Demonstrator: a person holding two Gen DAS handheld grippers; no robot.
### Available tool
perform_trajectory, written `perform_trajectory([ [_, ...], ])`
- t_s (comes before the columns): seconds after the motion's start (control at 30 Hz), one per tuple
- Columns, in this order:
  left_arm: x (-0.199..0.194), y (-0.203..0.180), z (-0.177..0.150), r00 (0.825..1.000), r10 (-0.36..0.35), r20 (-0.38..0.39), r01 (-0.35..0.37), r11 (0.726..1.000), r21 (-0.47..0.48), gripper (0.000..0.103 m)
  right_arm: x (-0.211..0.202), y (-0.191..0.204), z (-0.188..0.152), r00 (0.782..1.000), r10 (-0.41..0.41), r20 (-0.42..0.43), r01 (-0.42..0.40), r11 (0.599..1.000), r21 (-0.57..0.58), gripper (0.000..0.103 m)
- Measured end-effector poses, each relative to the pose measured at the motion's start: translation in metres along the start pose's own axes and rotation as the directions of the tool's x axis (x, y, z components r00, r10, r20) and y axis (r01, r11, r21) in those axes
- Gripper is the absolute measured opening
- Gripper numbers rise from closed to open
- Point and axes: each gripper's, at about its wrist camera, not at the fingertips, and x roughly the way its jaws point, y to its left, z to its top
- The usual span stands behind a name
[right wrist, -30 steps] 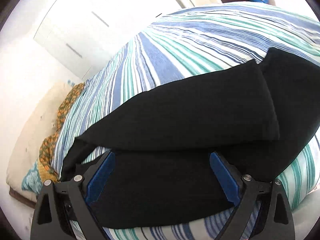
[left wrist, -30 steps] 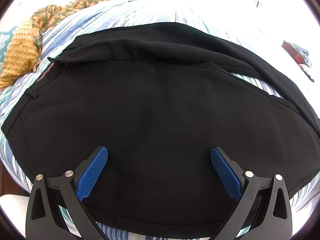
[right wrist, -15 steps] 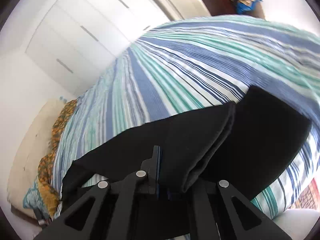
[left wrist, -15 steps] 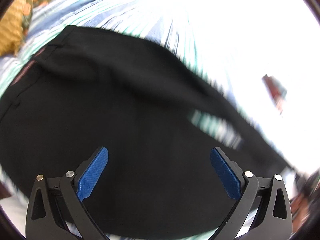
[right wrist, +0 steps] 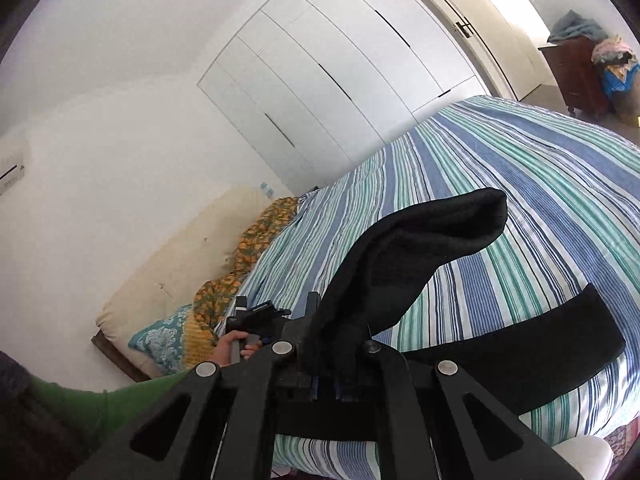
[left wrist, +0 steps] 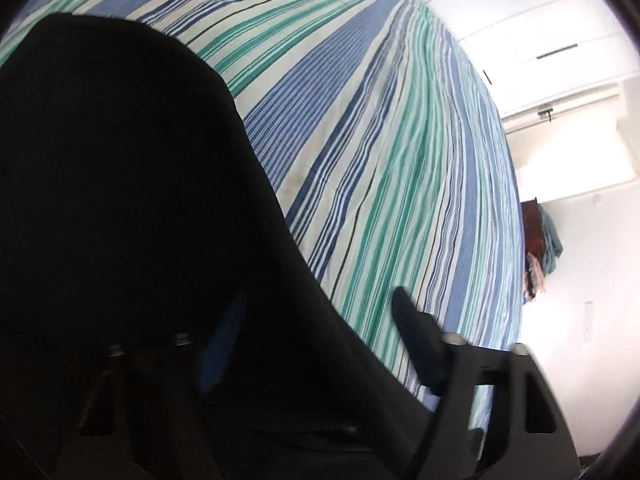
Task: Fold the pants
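Observation:
Black pants lie on a striped bed. In the right wrist view my right gripper [right wrist: 326, 360] is shut on a fold of the pants [right wrist: 400, 256] and holds it lifted above the bed, with another part of the pants [right wrist: 540, 344] lying flat to the right. In the left wrist view the pants [left wrist: 120, 200] fill the left side and drape over my left gripper [left wrist: 320, 344]. Its fingers [left wrist: 416, 336] stand apart with black cloth between them. The left finger is in shadow under the cloth.
The blue, green and white striped bedspread [right wrist: 520, 168] spreads to the far side. Patterned pillows [right wrist: 240, 264] and a cream headboard lie at the left. White wardrobe doors [right wrist: 340, 72] stand behind. A dark wooden dresser [right wrist: 576, 76] with clothes is at the far right.
My right gripper closed on the pants and lifted a fold upward. My left gripper swung down to the right, so the cloth now covers its left side.

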Motion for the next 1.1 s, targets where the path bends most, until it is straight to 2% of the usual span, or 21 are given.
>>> perform_trajectory([
  [0.03,-0.002,0.004,0.002,1.0,-0.012,-0.019,0.012,1.0,-0.025,0.001,-0.002,0.0,0.0,1.0,0.016,-0.008,-0.016,1.0,0.004,0.005],
  [0.07,-0.007,0.008,0.003,1.0,-0.013,-0.02,0.012,0.999,-0.043,0.005,-0.003,-0.002,0.0,1.0,0.023,-0.018,-0.023,1.0,0.005,0.005],
  [0.1,-0.02,0.009,0.003,1.0,-0.017,0.01,0.018,0.999,-0.045,0.005,-0.001,-0.005,0.0,0.999,0.008,-0.031,-0.008,1.0,-0.006,0.005],
  [0.2,-0.085,-0.007,-0.001,0.988,-0.084,0.126,0.082,0.996,0.022,0.005,0.011,-0.035,0.006,0.99,-0.109,-0.085,0.107,0.994,-0.027,0.005],
  [0.23,-0.118,-0.015,-0.01,0.976,-0.105,0.192,0.093,0.993,0.074,0.006,0.019,-0.048,0.012,0.985,-0.141,-0.096,0.138,0.99,-0.034,0.005],
  [0.27,-0.155,-0.022,-0.025,0.955,-0.12,0.273,0.085,0.987,0.138,0.008,0.027,-0.059,0.021,0.981,-0.168,-0.1,0.165,0.985,-0.04,0.005],
  [0.33,-0.202,-0.018,-0.059,0.92,-0.132,0.369,0.057,0.977,0.207,0.011,0.034,-0.073,0.038,0.983,-0.16,-0.086,0.159,0.987,-0.027,0.005],
  [0.37,-0.215,-0.009,-0.081,0.911,-0.12,0.394,0.039,0.977,0.208,0.015,0.037,-0.078,0.046,0.985,-0.155,-0.077,0.154,0.988,-0.024,0.005],
  [0.4,-0.219,0.007,-0.107,0.912,-0.094,0.399,0.02,0.982,0.187,0.019,0.038,-0.084,0.052,0.985,-0.156,-0.078,0.155,0.988,-0.025,0.005],
  [0.43,-0.213,0.017,-0.125,0.917,-0.076,0.393,0.011,0.986,0.164,0.02,0.04,-0.091,0.054,0.982,-0.163,-0.092,0.162,0.987,-0.017,0.005],
  [0.5,-0.175,0.049,-0.175,0.94,-0.01,0.341,-0.026,0.995,0.101,0.021,0.04,-0.116,0.051,0.971,-0.193,-0.141,0.197,0.98,0.017,0.006],
  [0.57,-0.122,0.074,-0.209,0.97,0.058,0.238,-0.074,0.996,0.059,0.02,0.041,-0.142,0.032,0.936,-0.274,-0.219,0.289,0.957,0.039,0.006],
  [0.63,-0.09,0.09,-0.226,0.98,0.099,0.173,-0.105,0.994,0.023,0.019,0.046,-0.175,0.007,0.87,-0.369,-0.326,0.404,0.914,0.045,0.006],
  [0.7,-0.081,0.092,-0.232,0.976,0.101,0.191,-0.107,0.994,0.018,0.019,0.048,-0.205,-0.016,0.789,-0.453,-0.415,0.515,0.856,0.044,0.006],
  [0.73,-0.083,0.09,-0.231,0.976,0.099,0.196,-0.105,0.994,0.02,0.02,0.047,-0.217,-0.024,0.761,-0.475,-0.442,0.551,0.833,0.054,0.006],
  [0.77,-0.088,0.084,-0.227,0.976,0.089,0.197,-0.096,0.995,0.025,0.02,0.043,-0.226,-0.026,0.759,-0.461,-0.46,0.561,0.822,0.102,0.006],
  [0.83,-0.092,0.08,-0.224,0.977,0.072,0.202,-0.081,0.996,0.041,0.024,0.036,-0.227,-0.019,0.783,-0.455,-0.425,0.549,0.826,0.128,0.01],
  [0.9,-0.092,0.078,-0.226,0.976,0.072,0.206,-0.083,0.995,0.047,0.025,0.036,-0.223,-0.015,0.772,-0.474,-0.423,0.557,0.825,0.091,0.013],
  [0.97,-0.088,0.082,-0.226,0.977,0.06,0.204,-0.07,0.997,0.04,0.026,0.038,-0.227,-0.017,0.771,-0.465,-0.435,0.557,0.824,0.106,0.036],
  [1.03,-0.086,0.086,-0.227,0.977,0.043,0.208,-0.052,0.998,0.04,0.026,0.033,-0.227,-0.018,0.778,-0.459,-0.428,0.555,0.822,0.127,0.042],
  [1.1,-0.081,0.088,-0.226,0.978,0.031,0.207,-0.042,0.998,0.048,0.026,0.024,-0.228,-0.018,0.797,-0.45,-0.403,0.548,0.82,0.166,0.042],
])
